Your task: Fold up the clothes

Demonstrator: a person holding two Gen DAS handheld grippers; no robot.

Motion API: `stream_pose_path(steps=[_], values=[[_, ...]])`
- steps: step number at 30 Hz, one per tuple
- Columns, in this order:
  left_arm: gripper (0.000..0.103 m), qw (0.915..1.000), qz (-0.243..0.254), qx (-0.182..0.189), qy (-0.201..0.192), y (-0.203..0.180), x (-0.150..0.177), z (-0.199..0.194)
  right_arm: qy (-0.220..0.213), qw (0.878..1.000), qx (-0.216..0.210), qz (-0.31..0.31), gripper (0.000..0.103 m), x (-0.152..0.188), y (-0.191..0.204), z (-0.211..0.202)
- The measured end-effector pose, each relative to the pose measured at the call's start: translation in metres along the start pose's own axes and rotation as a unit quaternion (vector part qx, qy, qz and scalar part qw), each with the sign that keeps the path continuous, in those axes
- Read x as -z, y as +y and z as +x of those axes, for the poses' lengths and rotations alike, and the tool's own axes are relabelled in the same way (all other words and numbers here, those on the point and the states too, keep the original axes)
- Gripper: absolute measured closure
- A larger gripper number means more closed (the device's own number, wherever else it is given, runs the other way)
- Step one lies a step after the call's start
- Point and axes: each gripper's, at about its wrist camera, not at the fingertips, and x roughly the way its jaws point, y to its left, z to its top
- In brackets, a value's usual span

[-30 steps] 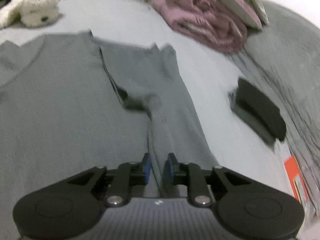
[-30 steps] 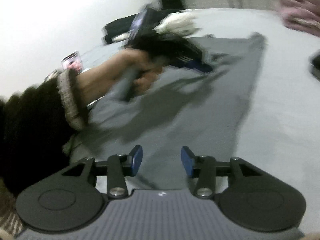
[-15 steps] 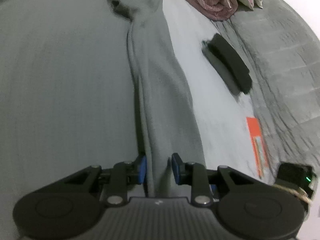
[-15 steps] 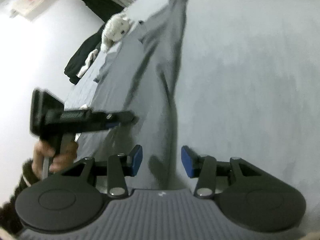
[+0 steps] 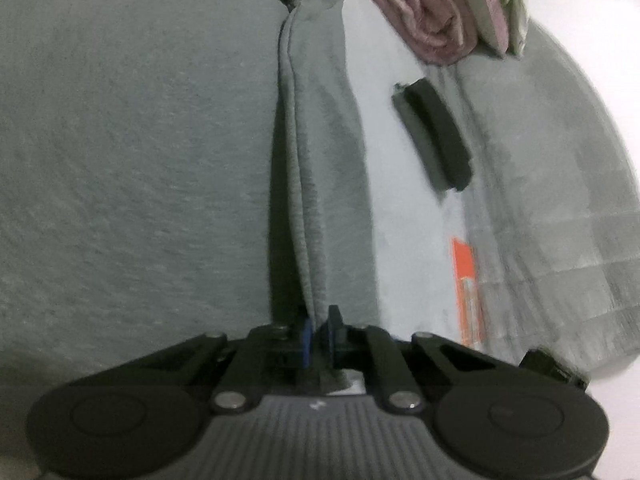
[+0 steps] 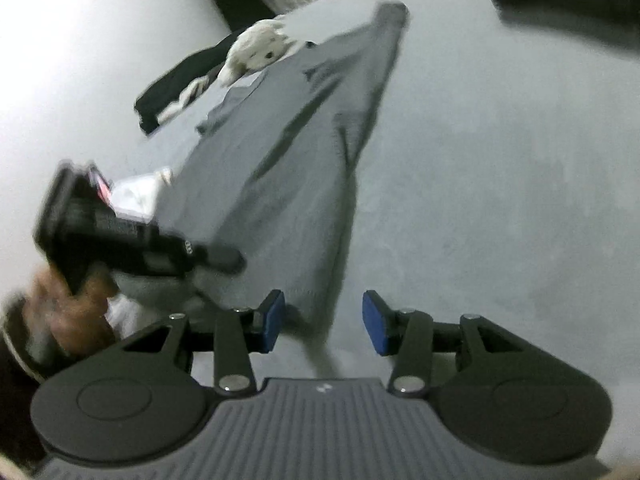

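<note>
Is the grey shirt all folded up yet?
Not yet. The grey shirt lies mostly spread on the bed; only its side edge is turned over.

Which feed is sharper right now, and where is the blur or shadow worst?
Left wrist view: sharper; grey garment fold casts a dark shadow on its left, fisheye bends the edges. Right wrist view: softer; the person's hand and left hand-held gripper are motion-smeared, the background washed out.

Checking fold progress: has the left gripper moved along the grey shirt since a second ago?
Yes. The left gripper has drawn back from the pink bundle, down the grey shirt, its jaws closing on a fold.
</note>
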Motion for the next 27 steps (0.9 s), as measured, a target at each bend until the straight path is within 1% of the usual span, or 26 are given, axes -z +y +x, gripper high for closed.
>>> stream_pose_path(steps=[3, 5, 7, 12, 14, 17, 20, 21, 23, 27], values=[[0.097, 0.9986, -0.033, 0.040, -0.010, 0.007, 0.001, 0.000, -0.021, 0.998, 0.032, -0.057, 0.053, 0.017, 0.018, 0.000], [0.097, 0.9959, -0.062, 0.065, -0.013, 0.011, 0.002, 0.002, -0.041, 0.995, 0.051, -0.074, 0.052, 0.031, 0.023, -0.001], [0.097, 0.9935, -0.077, 0.082, -0.018, 0.010, 0.003, 0.004, -0.060, 0.992, 0.071, -0.089, 0.050, 0.040, 0.031, 0.001], [0.097, 0.9910, -0.086, 0.099, -0.024, 0.005, 0.004, 0.007, -0.105, 0.978, 0.123, -0.132, 0.050, 0.050, 0.045, 0.017], [0.097, 0.9894, -0.093, 0.109, -0.025, 0.006, 0.002, 0.006, -0.116, 0.970, 0.144, -0.158, 0.050, 0.051, 0.051, 0.025], [0.097, 0.9867, -0.103, 0.123, -0.028, 0.011, 0.002, -0.001, -0.132, 0.952, 0.181, -0.207, 0.050, 0.057, 0.061, 0.036], [0.097, 0.9827, -0.117, 0.139, -0.035, 0.015, 0.001, -0.006, -0.147, 0.930, 0.215, -0.258, 0.050, 0.066, 0.075, 0.042], [0.097, 0.9820, -0.119, 0.142, -0.036, 0.016, 0.000, -0.006, -0.150, 0.928, 0.218, -0.263, 0.050, 0.068, 0.079, 0.043], [0.097, 0.9815, -0.118, 0.146, -0.039, 0.017, 0.002, -0.007, -0.152, 0.930, 0.207, -0.262, 0.050, 0.069, 0.084, 0.043], [0.097, 0.9800, -0.119, 0.155, -0.039, 0.014, 0.007, -0.008, -0.158, 0.929, 0.229, -0.243, 0.050, 0.063, 0.085, 0.049]])
